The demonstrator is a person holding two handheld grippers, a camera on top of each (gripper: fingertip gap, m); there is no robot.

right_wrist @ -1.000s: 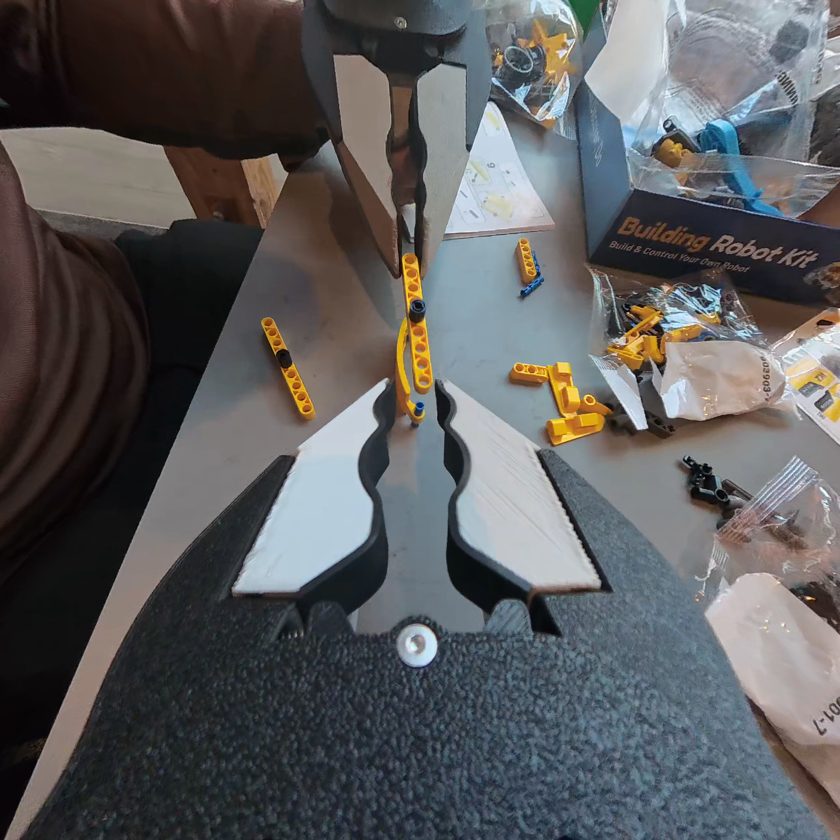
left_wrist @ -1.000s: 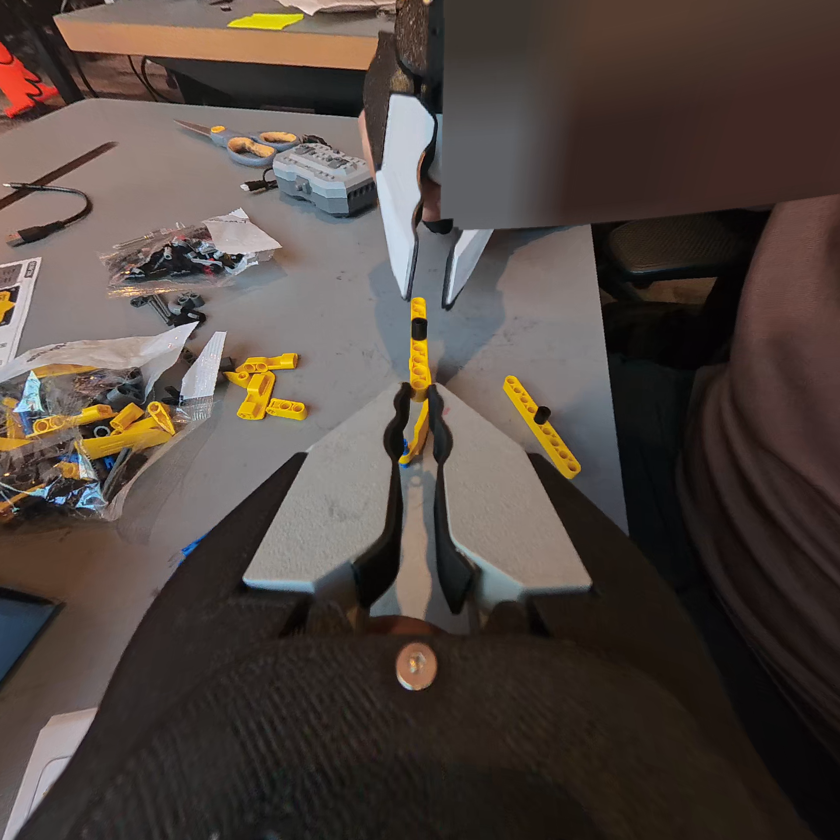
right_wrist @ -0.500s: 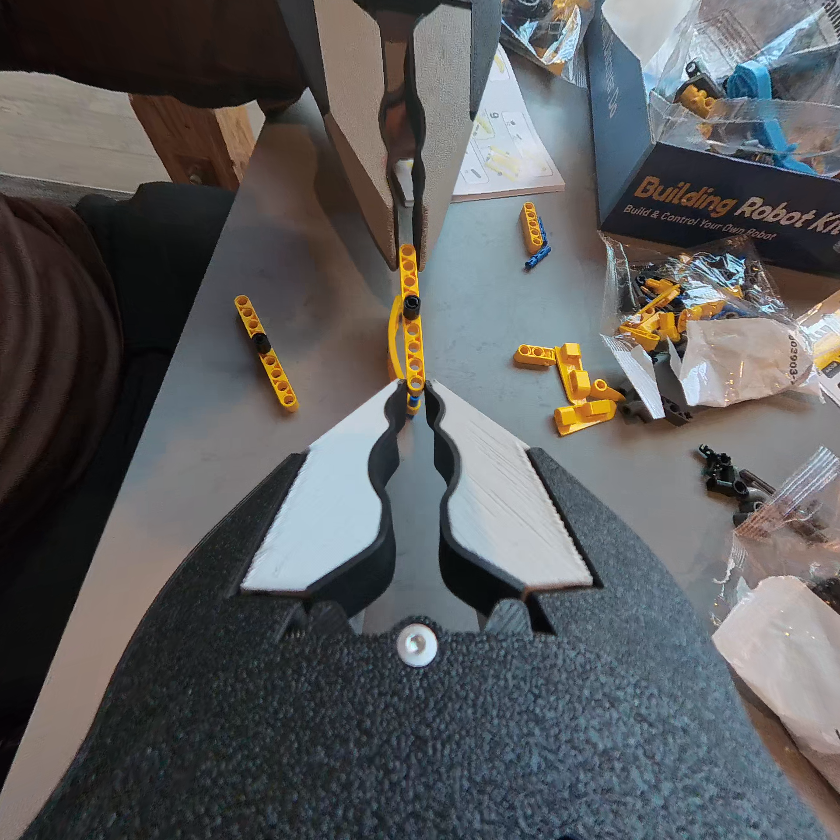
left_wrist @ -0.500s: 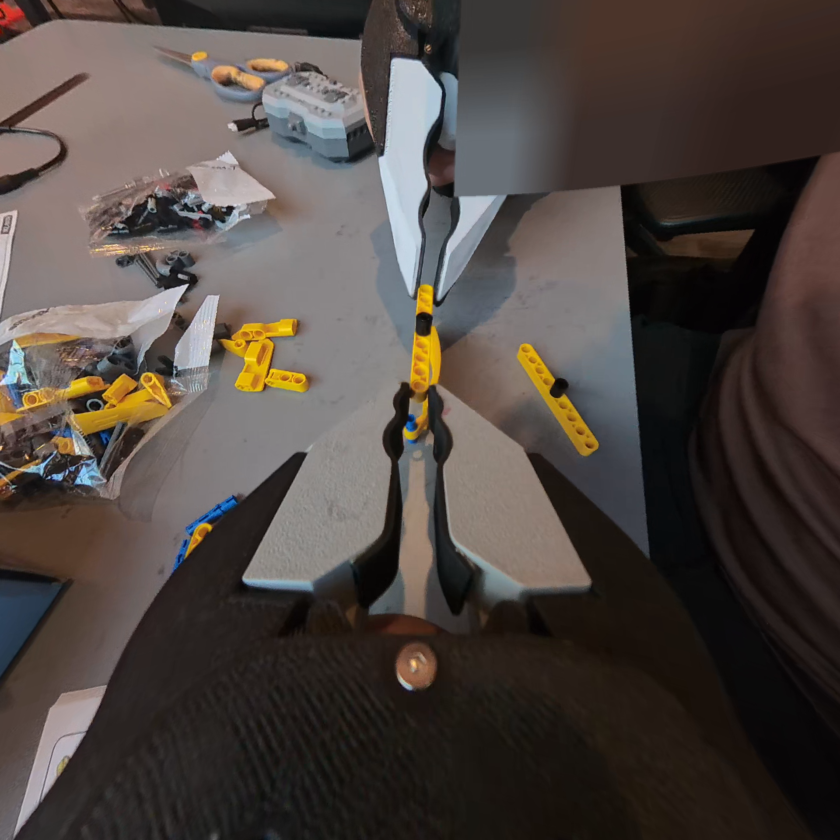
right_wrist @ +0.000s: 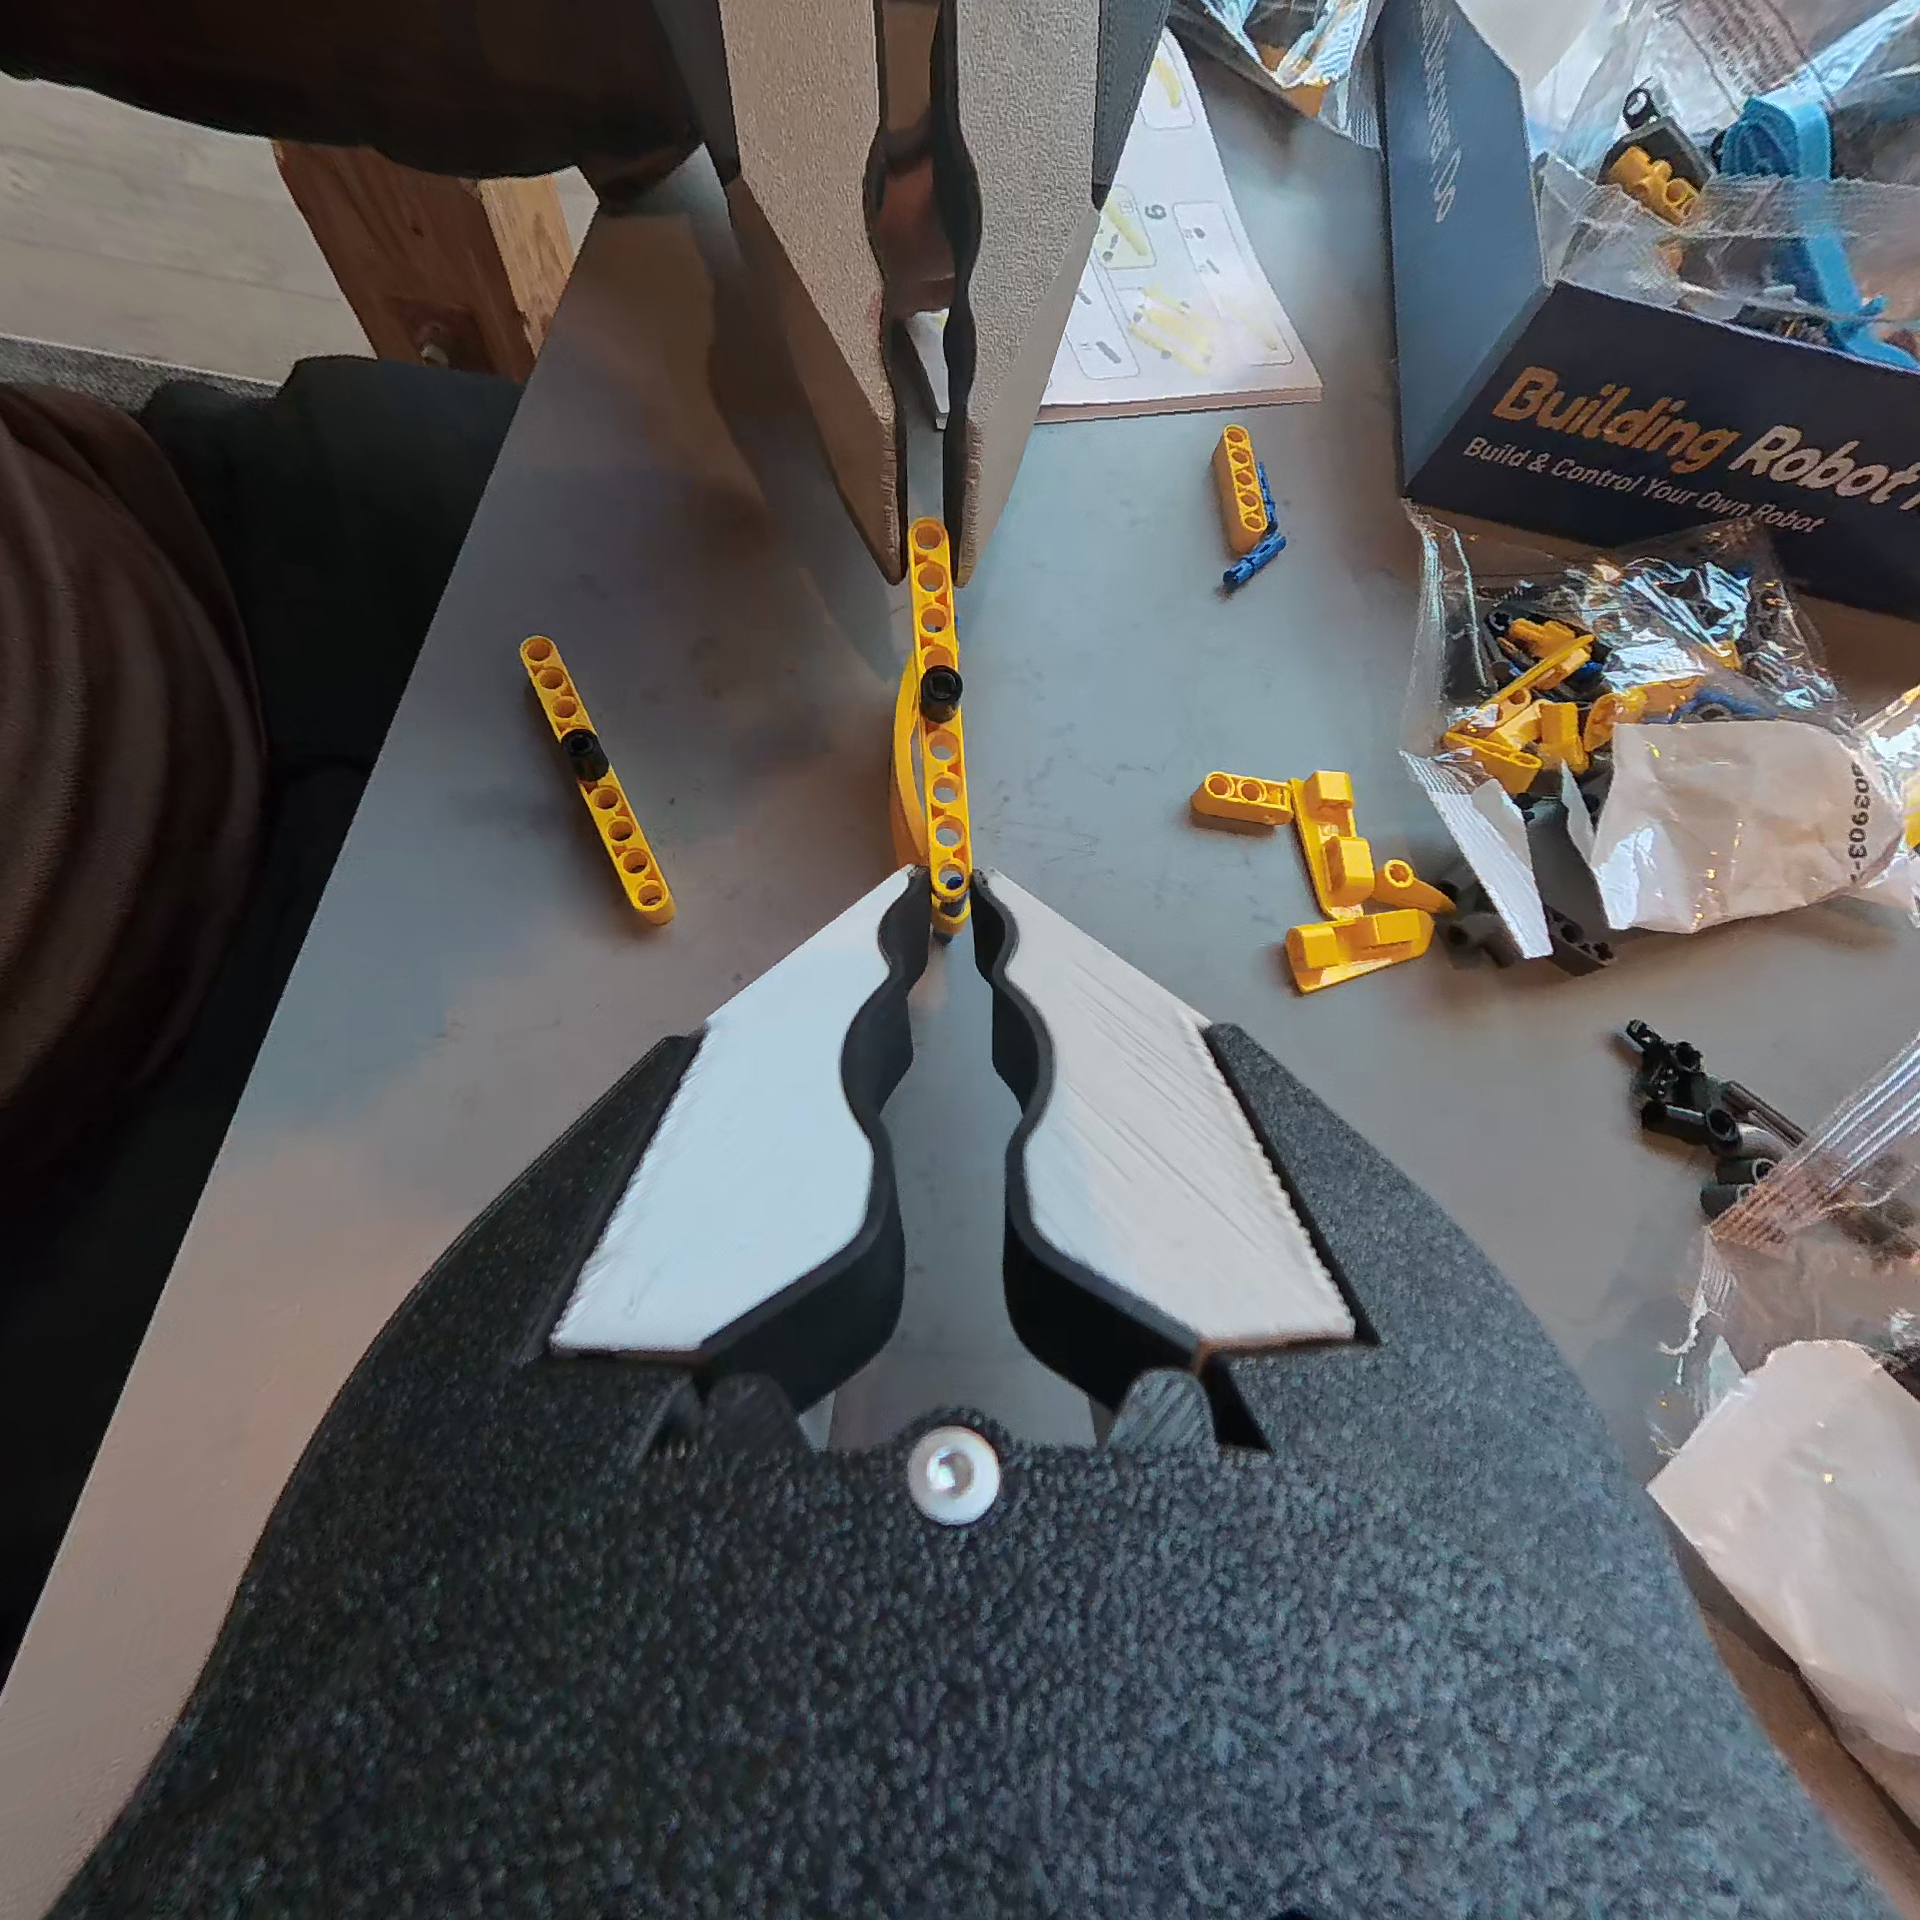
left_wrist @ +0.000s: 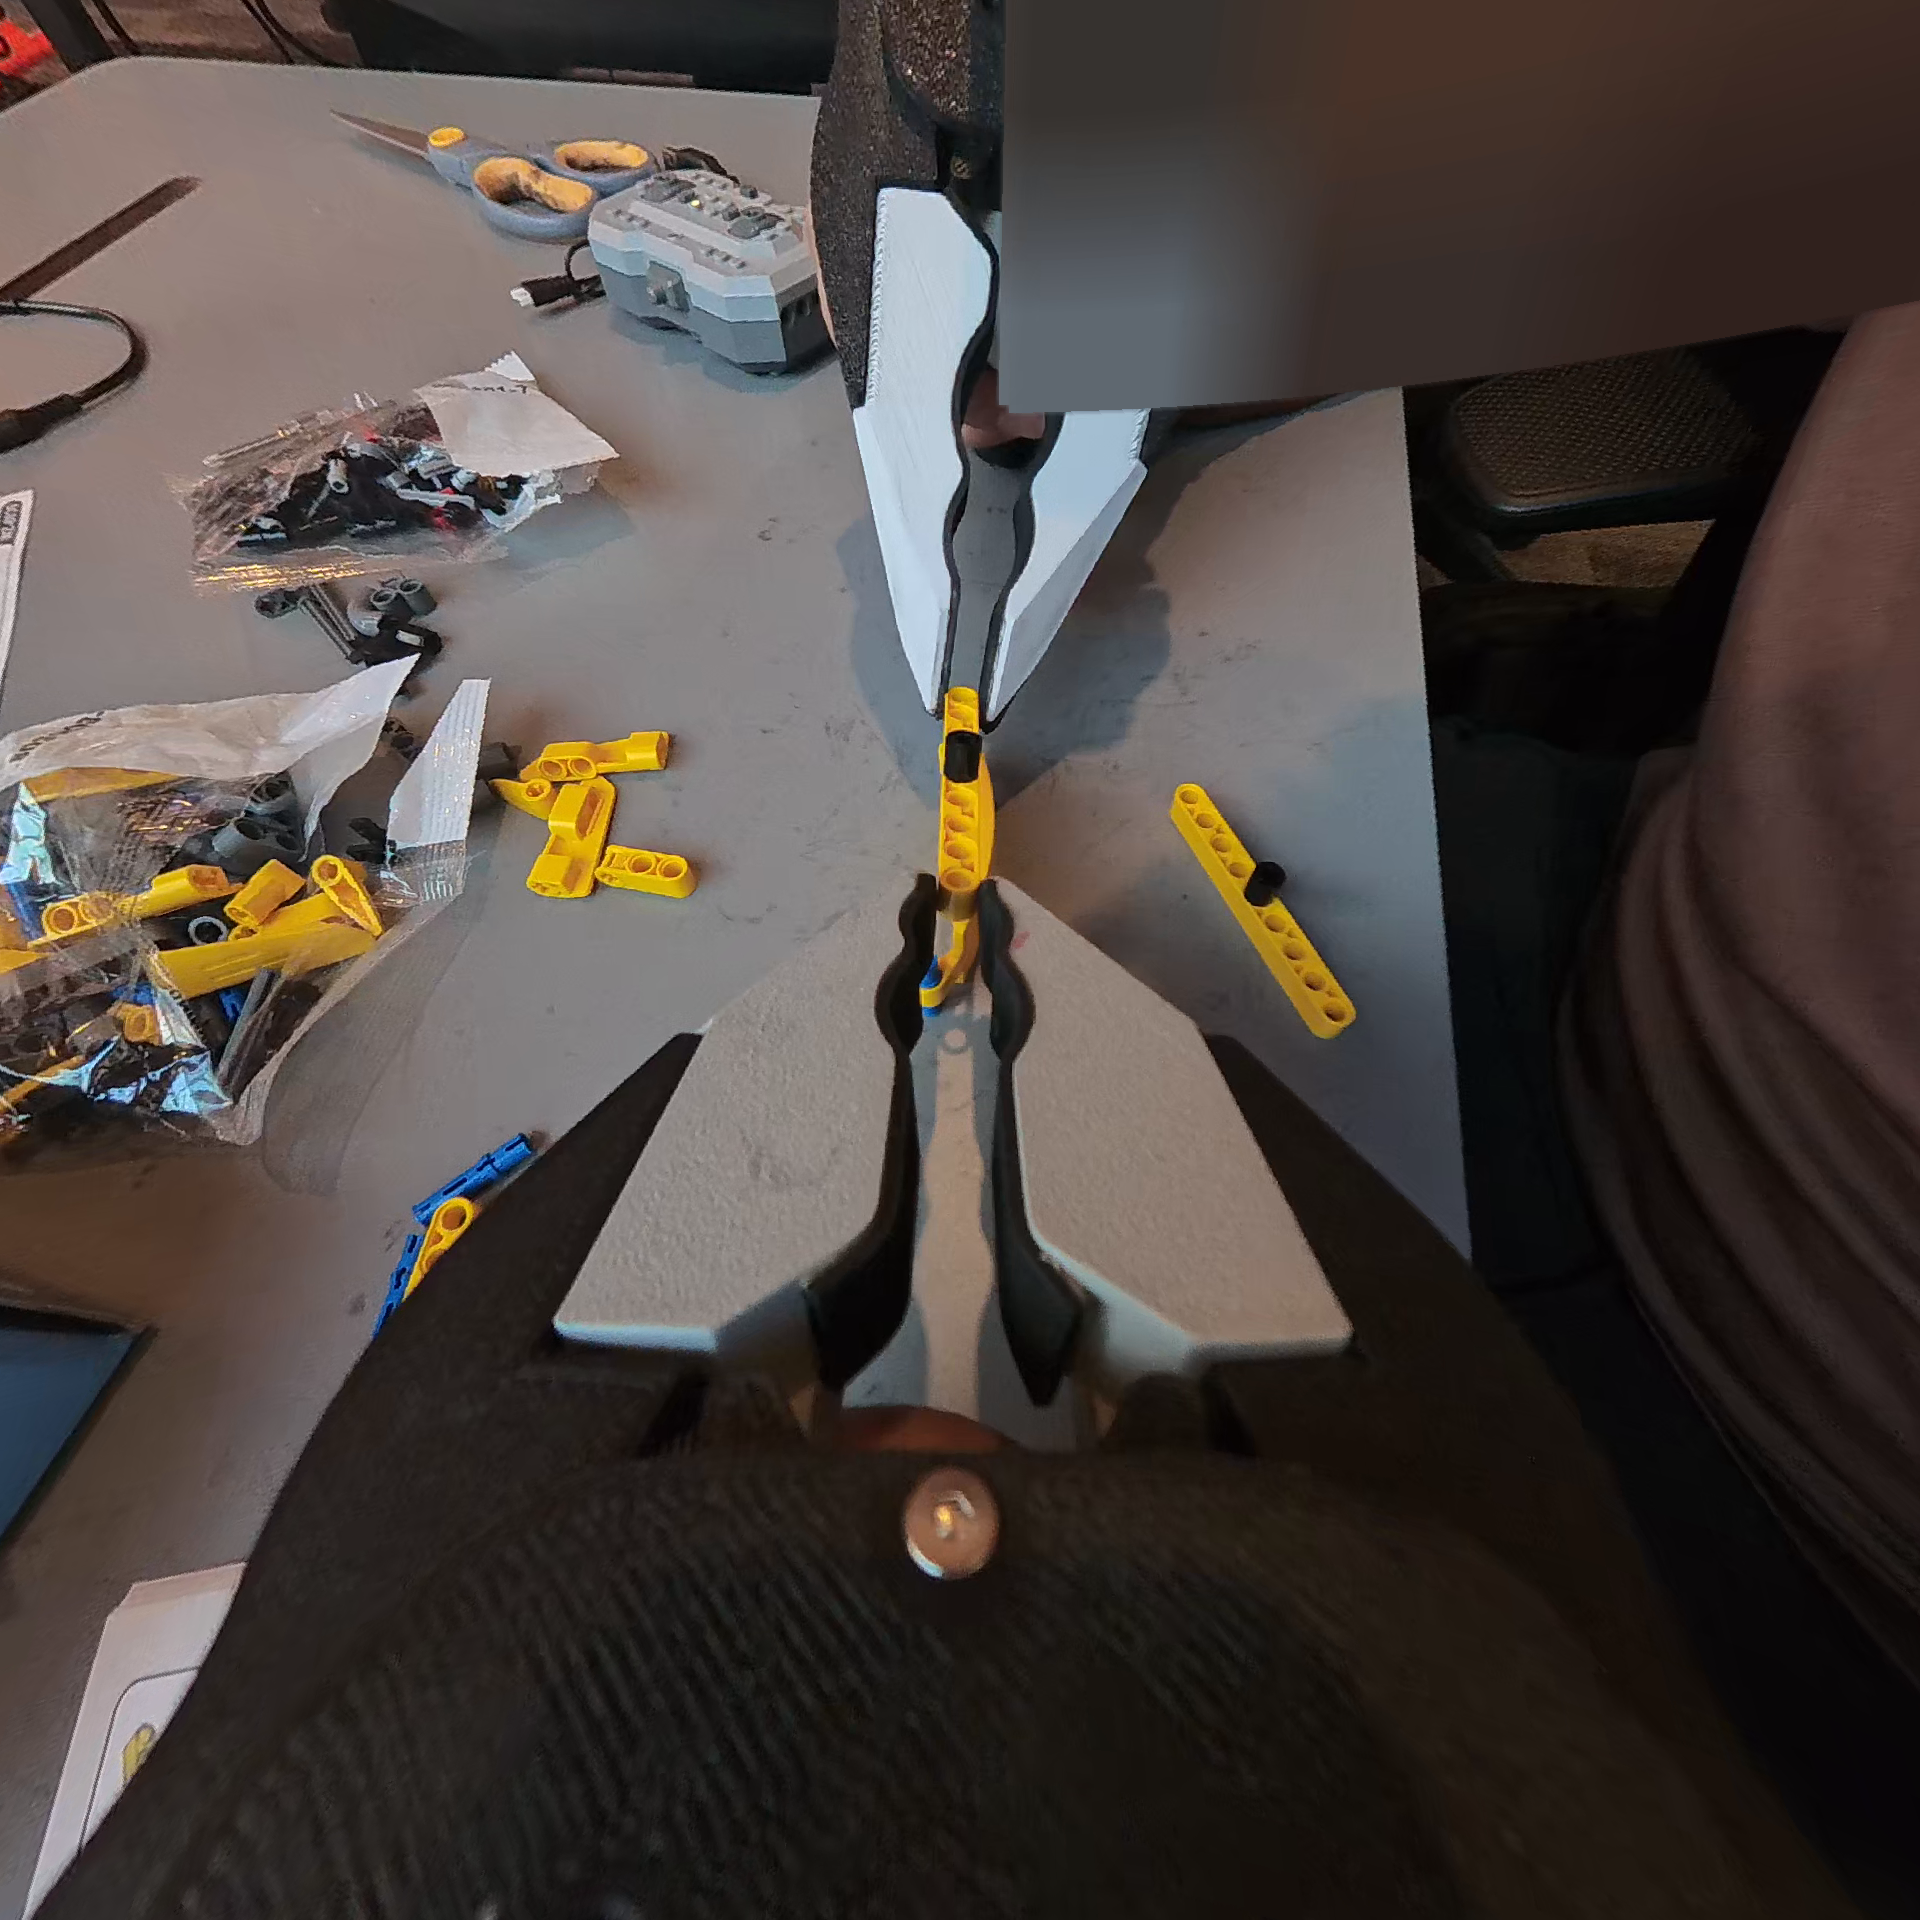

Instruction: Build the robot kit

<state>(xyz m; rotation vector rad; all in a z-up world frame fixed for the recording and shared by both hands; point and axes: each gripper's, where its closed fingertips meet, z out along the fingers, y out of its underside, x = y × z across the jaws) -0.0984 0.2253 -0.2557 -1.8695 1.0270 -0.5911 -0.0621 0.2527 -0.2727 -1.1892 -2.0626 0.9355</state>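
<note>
Clamping one end of the yellow holed beam (left_wrist: 962, 821) in the left hand-held gripper (left_wrist: 951, 902), jaws narrowed onto it. Pinching the opposite end in the right hand-held gripper (right_wrist: 948, 896), jaws nearly together. Holding the beam just above the counter (left_wrist: 727, 582), close to its edge by the person's side. Lying near that edge: a second yellow beam (left_wrist: 1260, 908). Spilling yellow and black parts from torn plastic bags (left_wrist: 156, 914); sitting beyond them, a dark box (right_wrist: 1621, 343) holding bagged parts.
</note>
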